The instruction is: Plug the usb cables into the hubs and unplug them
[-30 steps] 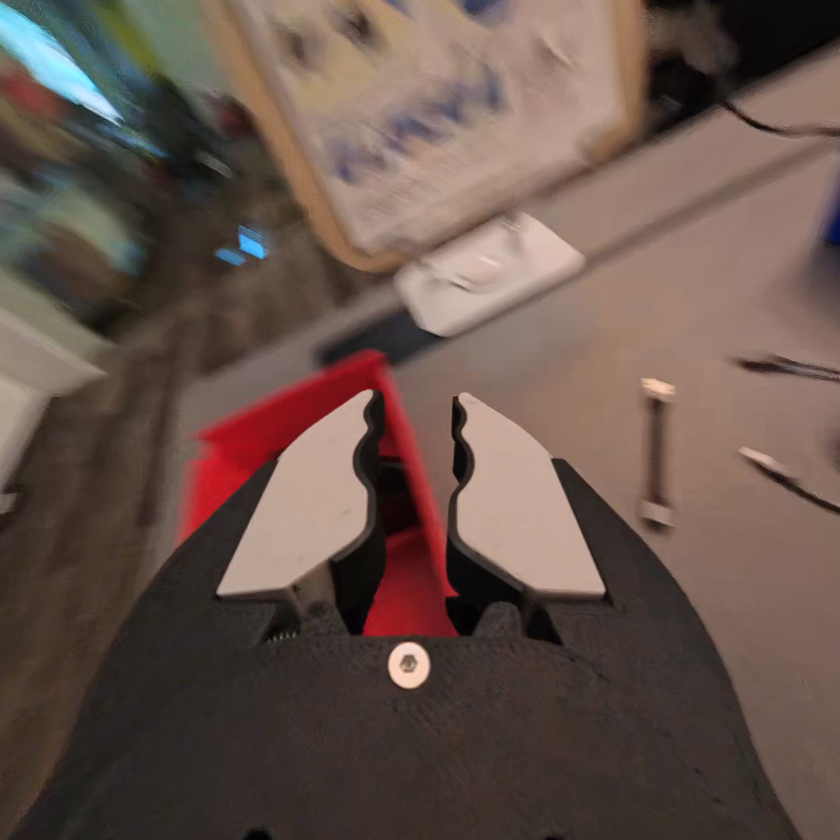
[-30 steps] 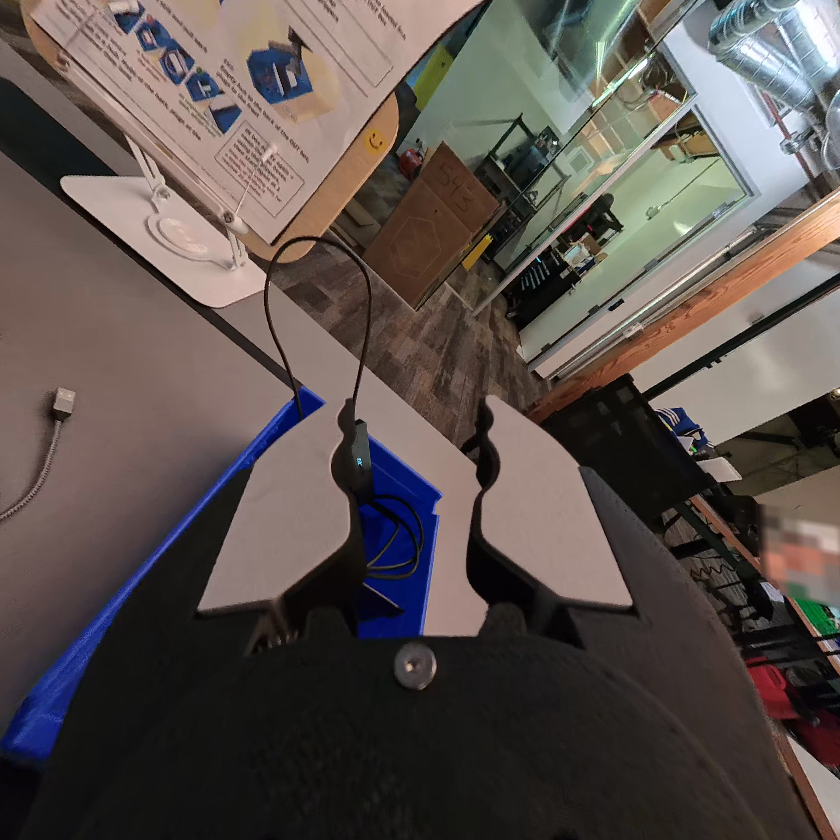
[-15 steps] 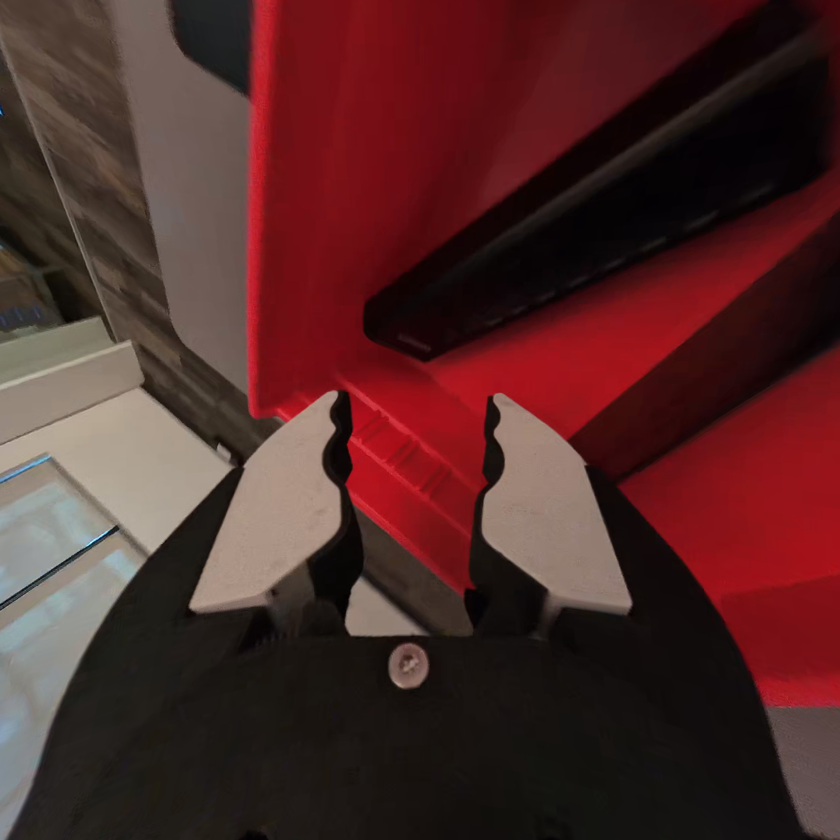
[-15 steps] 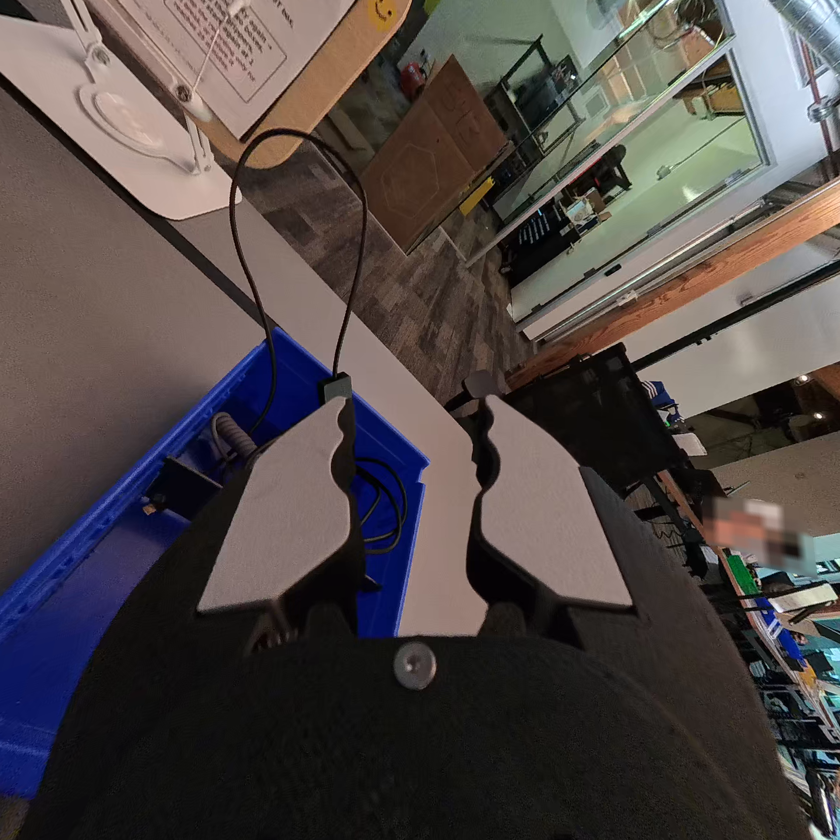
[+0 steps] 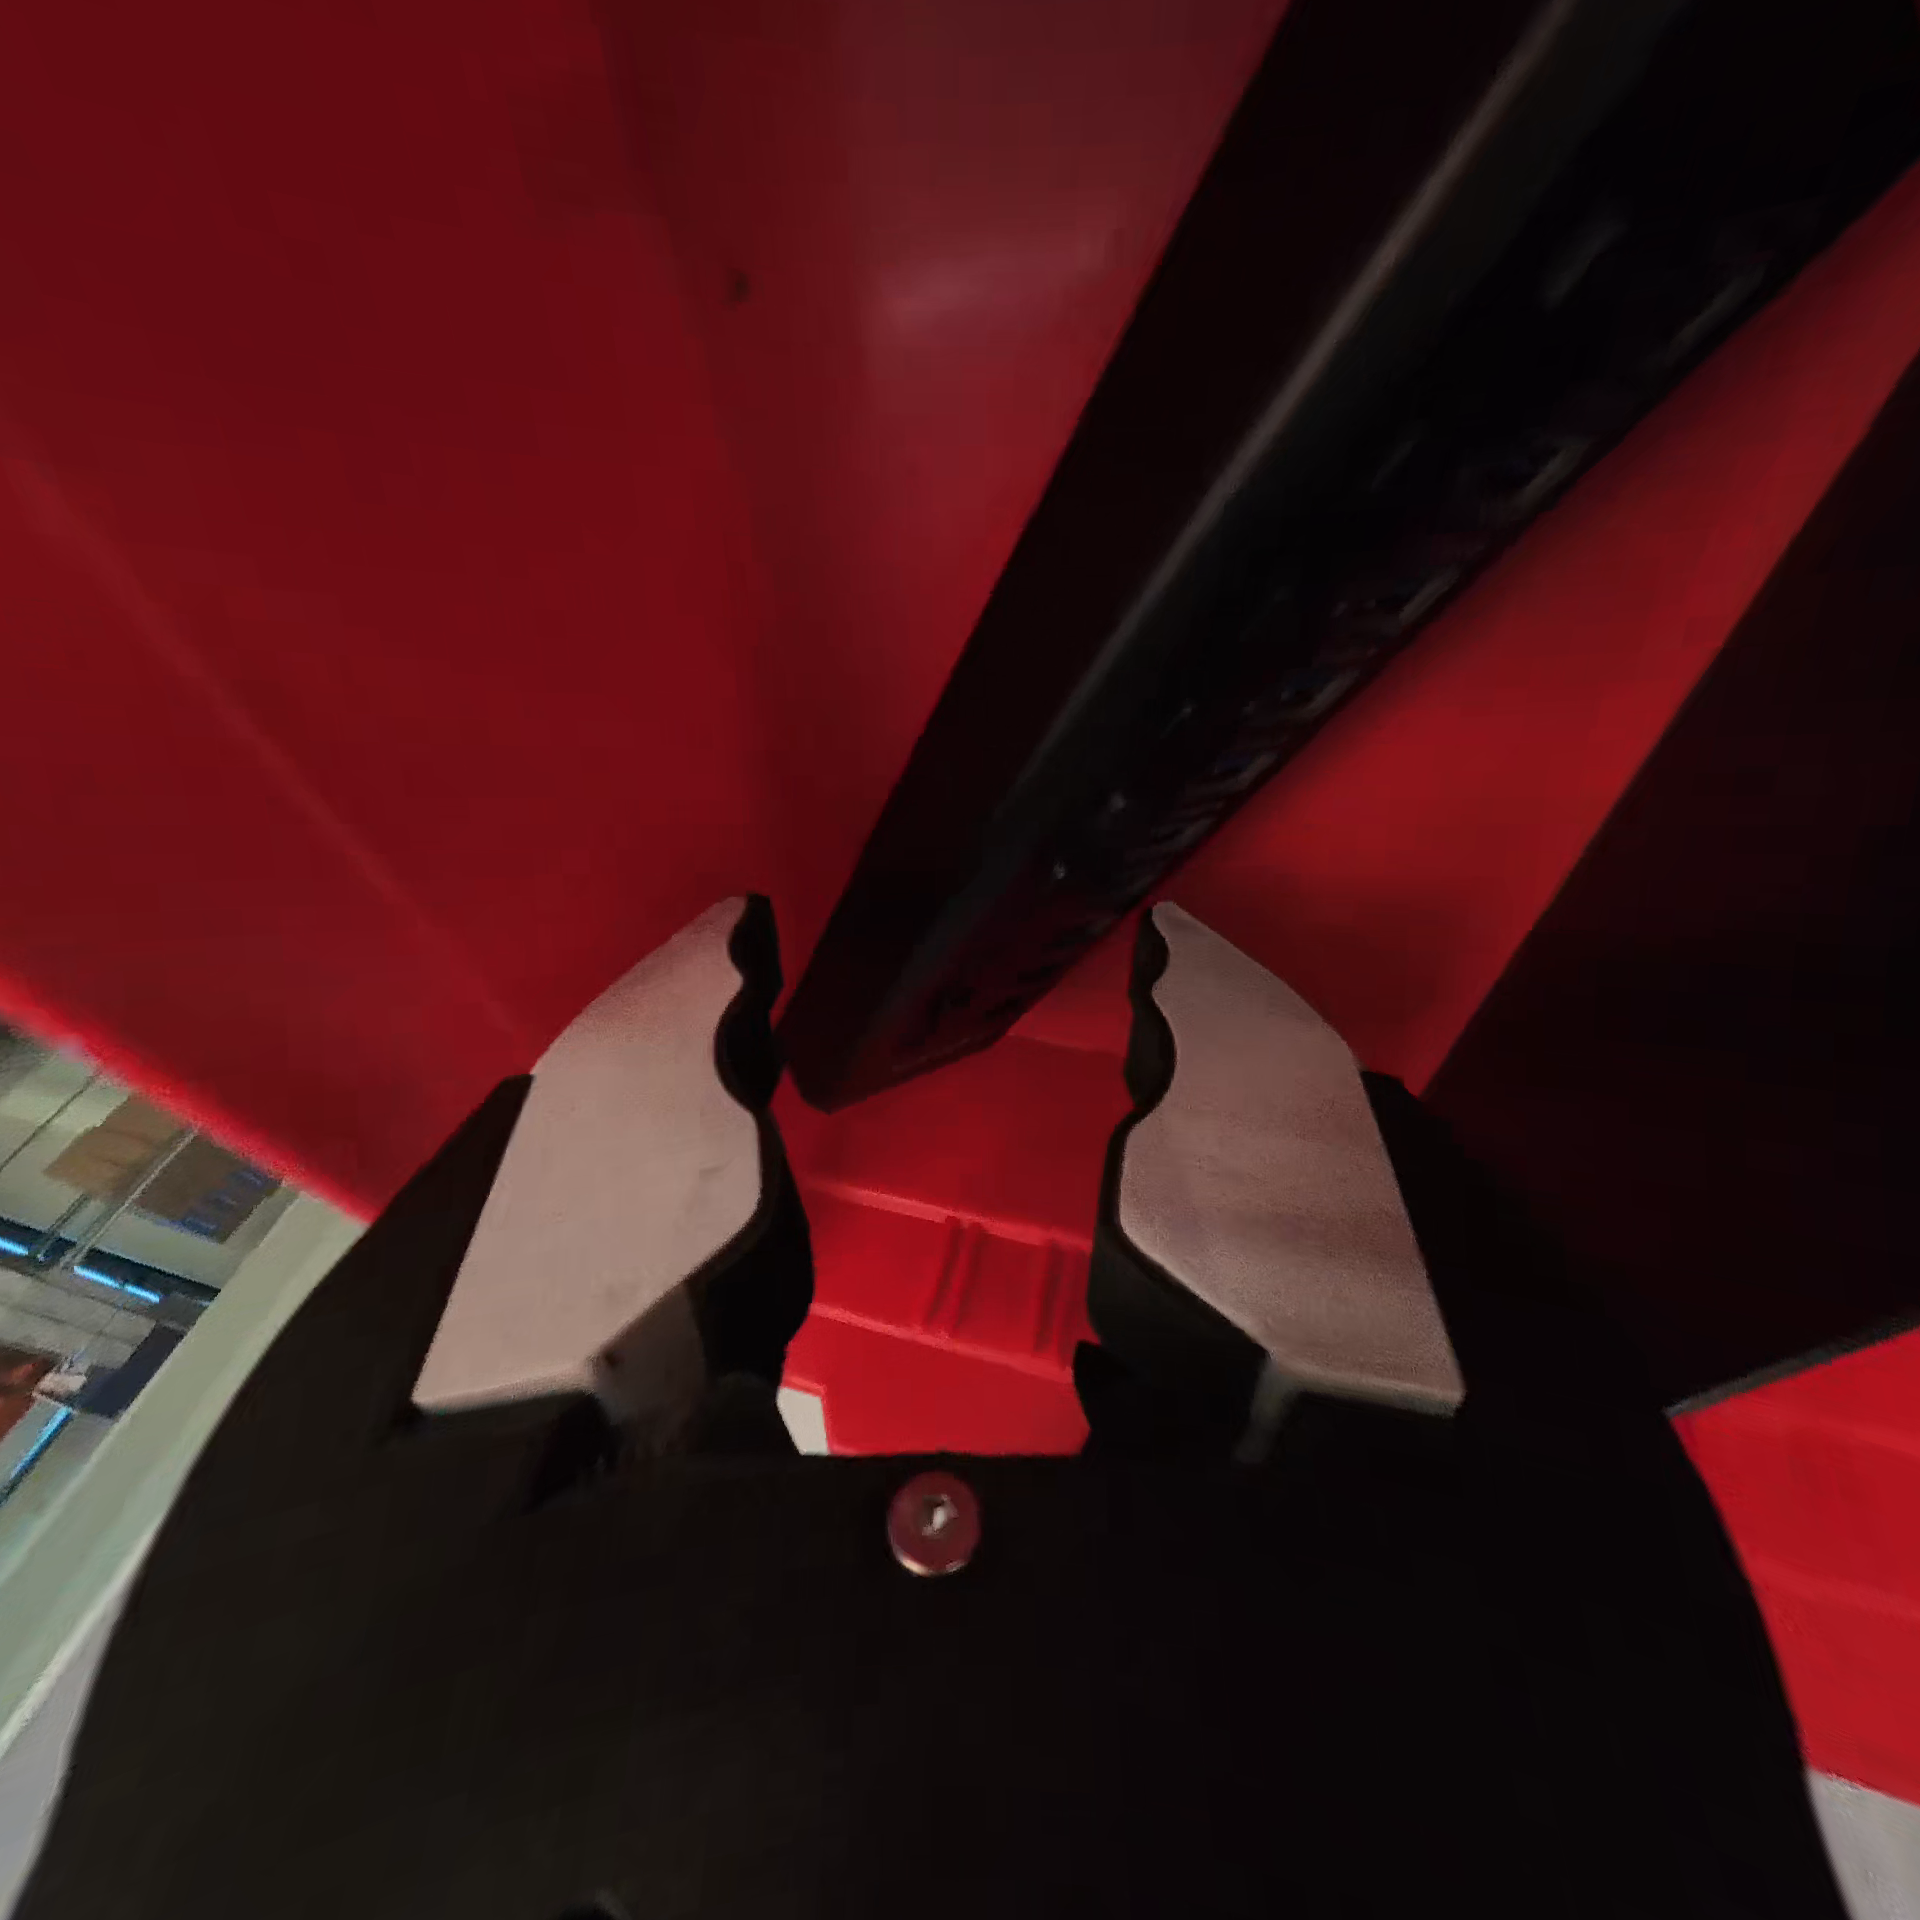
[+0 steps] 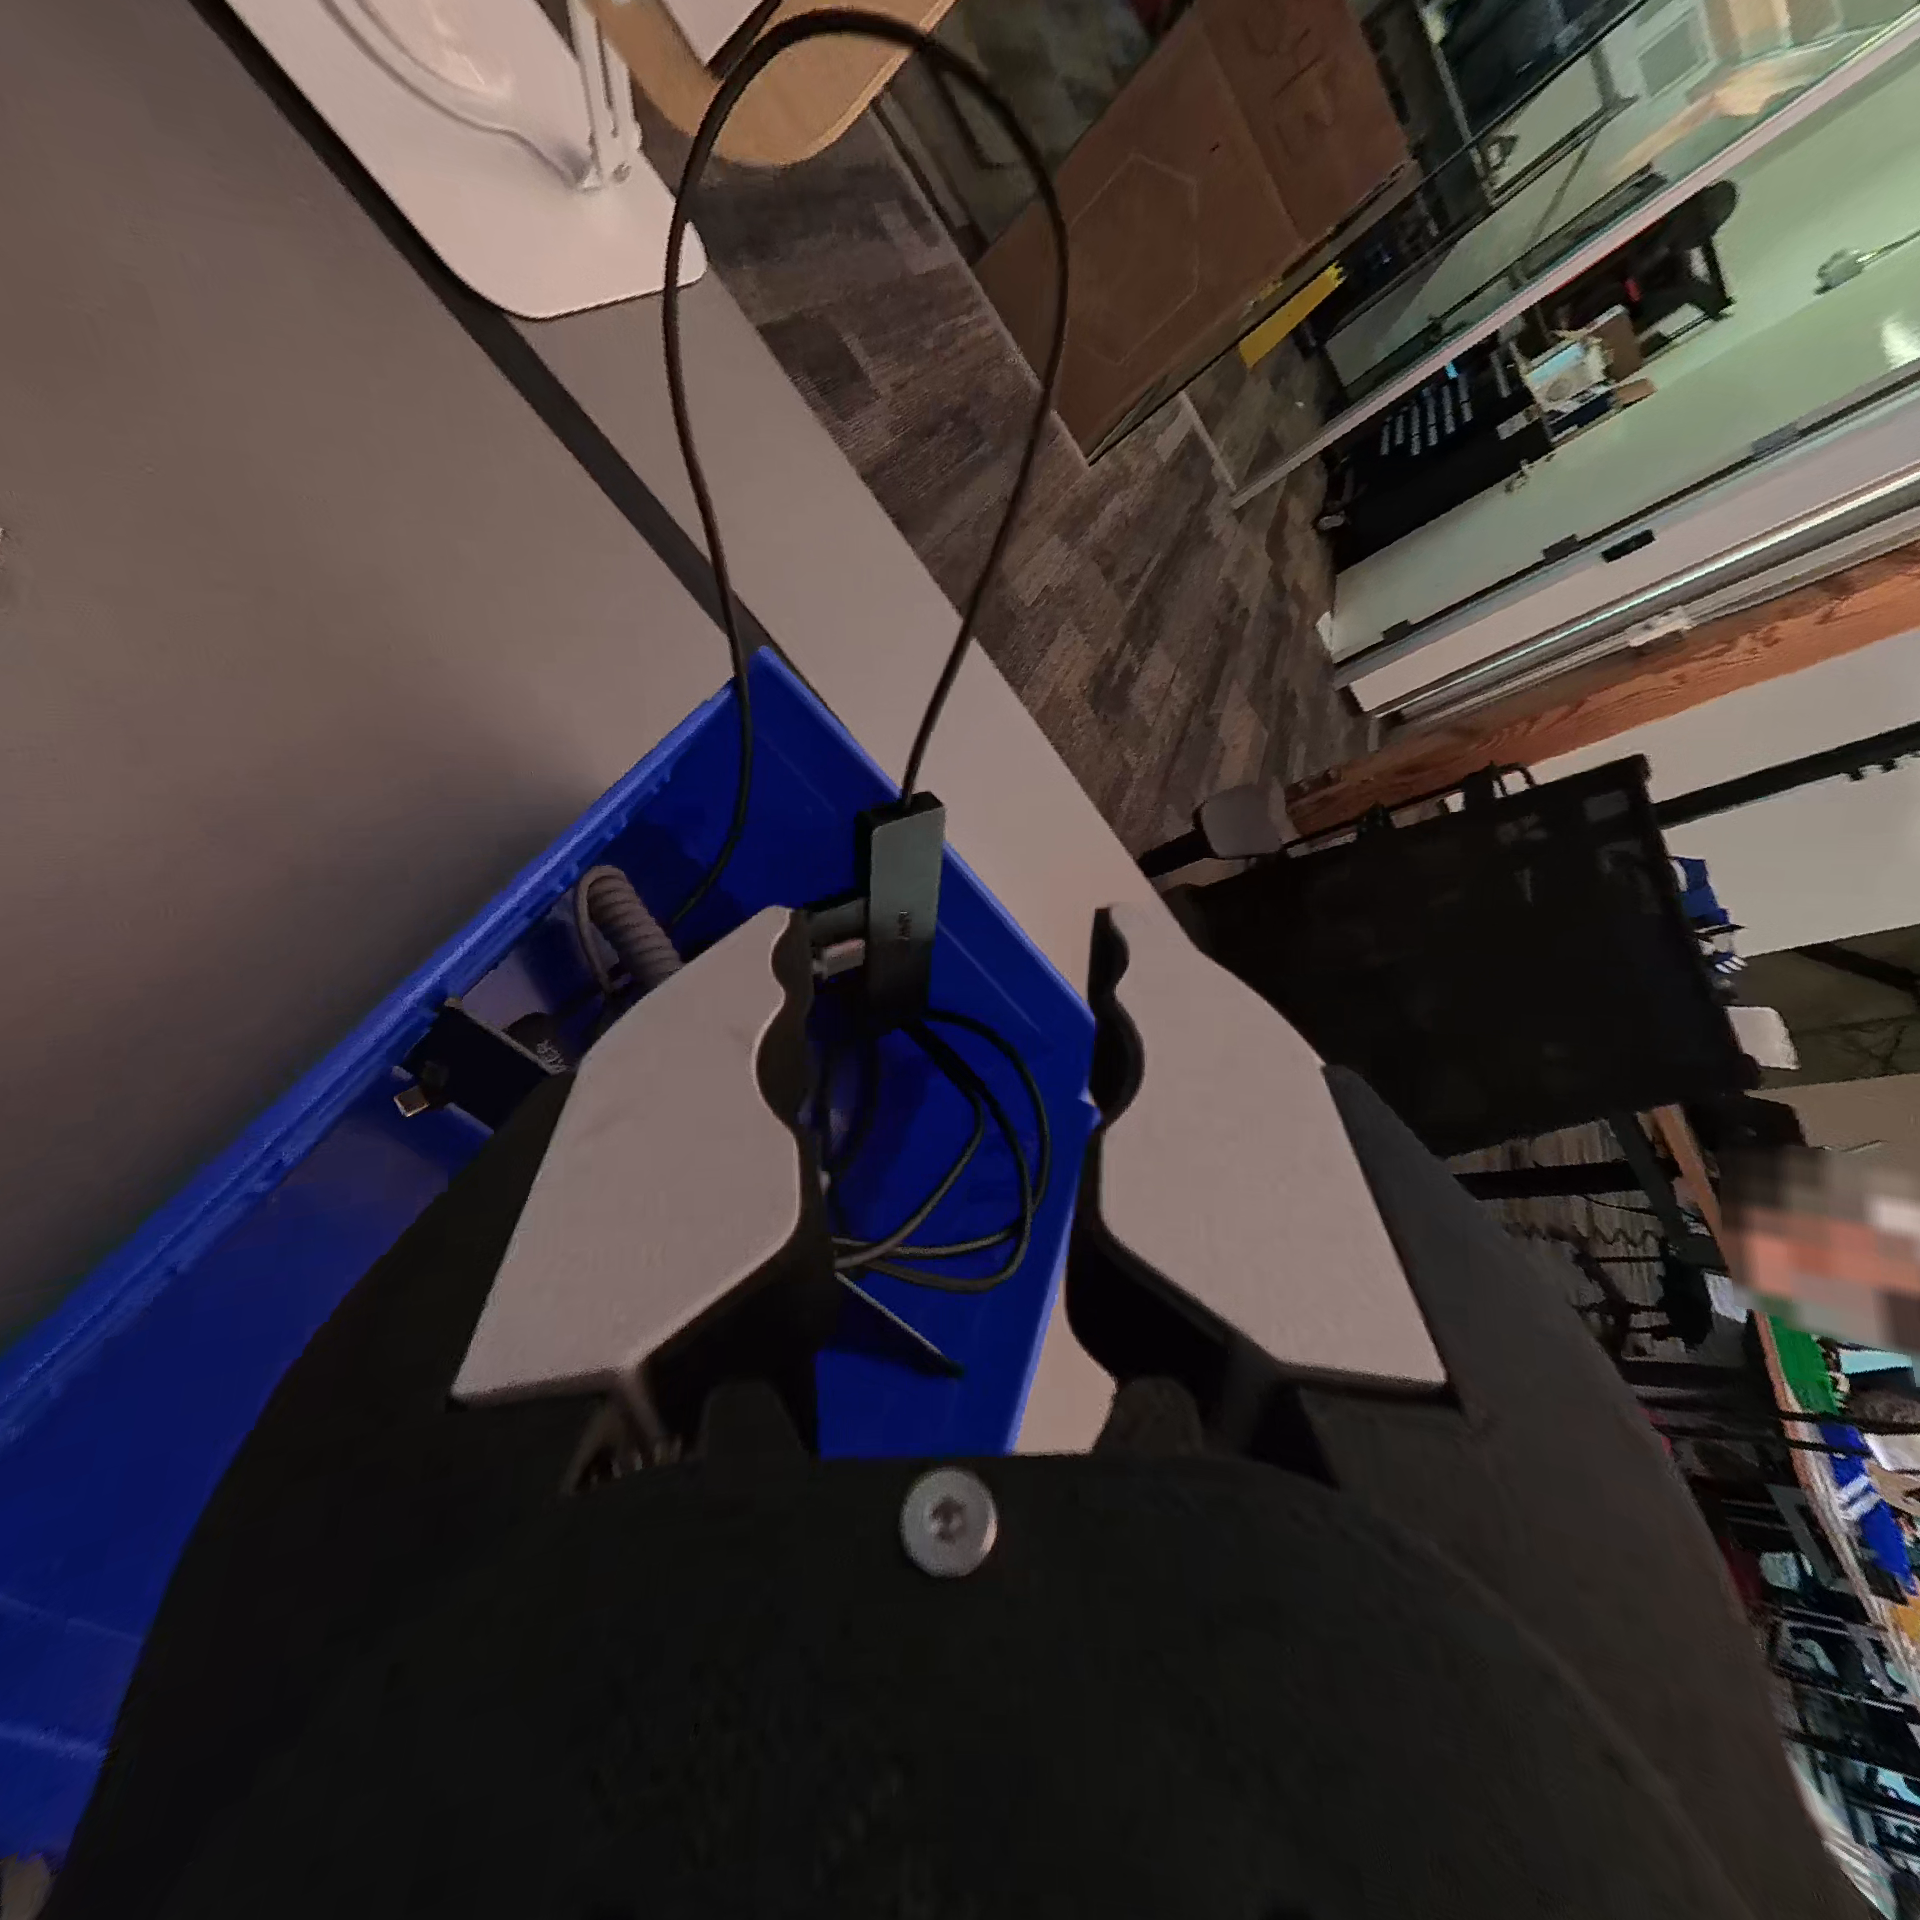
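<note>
A grey bench (image 6: 260, 644) runs to a straight edge, with a white flat stand base (image 6: 520, 177) on it beside a wooden-edged board (image 6: 821, 104). Beyond the edge lies a floor of mottled grey-brown carpet tiles (image 6: 1122, 582). A large cardboard sheet (image 6: 1195, 208) leans against glass partitions (image 6: 1662, 208) with a bright room behind. A wooden beam (image 6: 1662, 665) and a black mesh chair back (image 6: 1475, 935) stand nearby.
</note>
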Demonstrator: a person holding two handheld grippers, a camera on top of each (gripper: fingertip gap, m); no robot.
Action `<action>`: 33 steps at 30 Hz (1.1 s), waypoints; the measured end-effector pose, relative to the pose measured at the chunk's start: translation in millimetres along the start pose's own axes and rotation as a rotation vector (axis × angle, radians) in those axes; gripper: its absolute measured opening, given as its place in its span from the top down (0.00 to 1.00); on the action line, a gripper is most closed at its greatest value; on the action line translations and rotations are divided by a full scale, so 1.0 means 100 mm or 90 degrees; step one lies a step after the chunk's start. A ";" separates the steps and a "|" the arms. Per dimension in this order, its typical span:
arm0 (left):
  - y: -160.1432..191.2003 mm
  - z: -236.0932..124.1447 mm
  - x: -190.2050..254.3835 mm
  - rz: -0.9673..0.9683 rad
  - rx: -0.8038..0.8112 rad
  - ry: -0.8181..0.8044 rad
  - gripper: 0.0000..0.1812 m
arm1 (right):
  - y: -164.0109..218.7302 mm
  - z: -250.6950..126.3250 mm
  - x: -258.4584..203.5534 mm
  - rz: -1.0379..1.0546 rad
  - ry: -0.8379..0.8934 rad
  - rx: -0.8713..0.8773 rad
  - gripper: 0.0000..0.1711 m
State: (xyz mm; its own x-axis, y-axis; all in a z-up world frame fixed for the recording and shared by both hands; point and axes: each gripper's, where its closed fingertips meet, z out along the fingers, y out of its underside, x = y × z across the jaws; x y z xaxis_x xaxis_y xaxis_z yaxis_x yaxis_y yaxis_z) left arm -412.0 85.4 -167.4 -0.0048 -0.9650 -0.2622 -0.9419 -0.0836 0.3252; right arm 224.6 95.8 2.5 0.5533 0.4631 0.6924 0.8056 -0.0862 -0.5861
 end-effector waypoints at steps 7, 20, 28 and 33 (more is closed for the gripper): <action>-0.07 0.15 0.10 0.046 0.035 0.059 0.64 | 0.14 0.15 -0.14 -0.016 -0.037 -0.046 0.70; 0.31 -0.14 0.22 -0.028 -0.089 0.086 0.82 | 0.11 0.08 -0.11 0.002 -0.044 -0.017 0.71; 0.64 -0.93 0.00 -0.003 -0.267 -0.026 0.83 | 0.03 0.04 -0.10 0.007 -0.047 0.013 0.72; 0.52 -1.75 -0.09 -0.067 -0.226 -0.064 0.84 | -0.10 0.04 -0.15 0.019 -0.062 0.046 0.72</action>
State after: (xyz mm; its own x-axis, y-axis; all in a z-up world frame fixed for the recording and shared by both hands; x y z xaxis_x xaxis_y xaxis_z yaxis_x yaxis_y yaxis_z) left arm -401.9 46.4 10.7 0.0358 -0.9189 -0.3930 -0.7639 -0.2787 0.5821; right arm 207.1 93.4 -3.3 0.5502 0.5454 0.6323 0.7703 -0.0391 -0.6365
